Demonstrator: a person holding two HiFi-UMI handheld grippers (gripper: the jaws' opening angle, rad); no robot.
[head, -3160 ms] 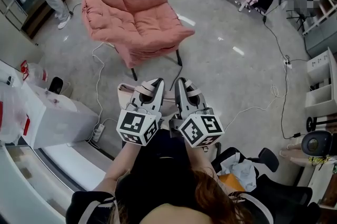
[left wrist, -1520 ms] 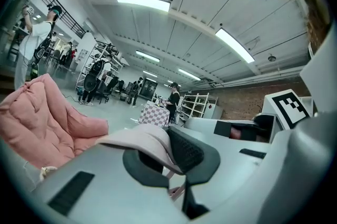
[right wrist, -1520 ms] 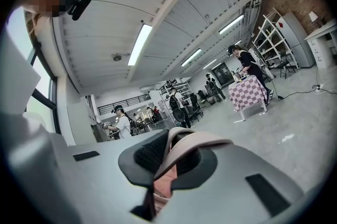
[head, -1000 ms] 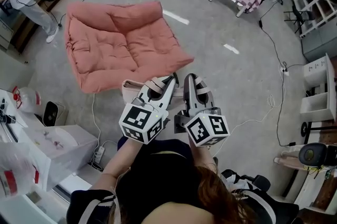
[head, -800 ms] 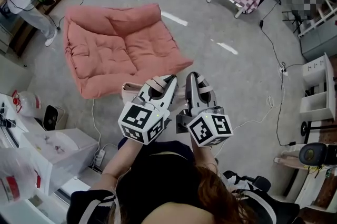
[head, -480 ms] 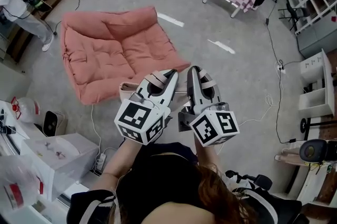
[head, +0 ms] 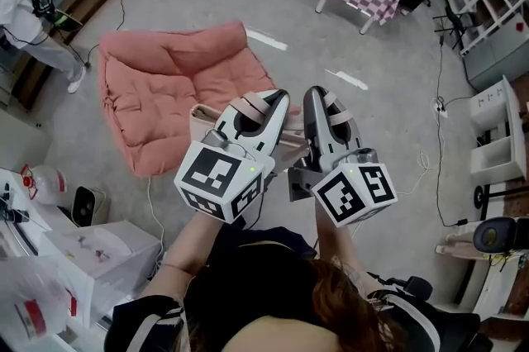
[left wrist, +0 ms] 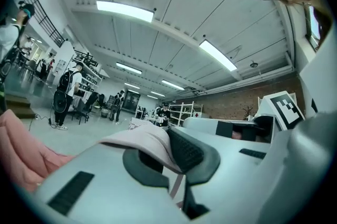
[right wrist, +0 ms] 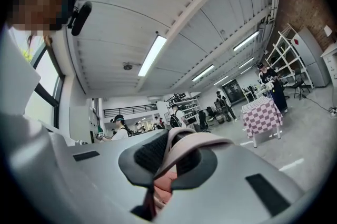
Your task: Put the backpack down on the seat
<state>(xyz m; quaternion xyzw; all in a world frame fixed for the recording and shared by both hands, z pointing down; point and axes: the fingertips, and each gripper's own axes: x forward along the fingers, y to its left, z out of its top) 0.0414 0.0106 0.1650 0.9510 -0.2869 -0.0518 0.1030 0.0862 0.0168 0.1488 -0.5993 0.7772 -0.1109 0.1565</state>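
Closer to the seat [head: 165, 90] than a second ago, the backpack [head: 201, 126] and the two claws carrying it have come up and forward. The bag now shows against the seat's near right corner rather than against the floor short of it.

The seat, a wide pink cushioned chair, has nothing on its cushion. The backpack, pale and soft, hangs below the claws on the near side of the seat, mostly hidden behind them in the head view.

The left claw [head: 273, 98] and right claw [head: 316, 94] are held side by side, pointing about level toward the seat. Each is clamped tight on a shoulder strap. The left gripper view shows its strap [left wrist: 141, 139] looped over the pinched pads, and the right gripper view shows the same with the other strap [right wrist: 185, 145].

The step in hand looks to be the carry, lifting the bag high enough to clear the seat's front edge; nothing has been set down yet.

The next move likely calls for bringing both claws further over the seat's middle and lowering them together until the cushion takes the bag's weight. Only then should the jaws part, so the bag does not tip off the near edge.
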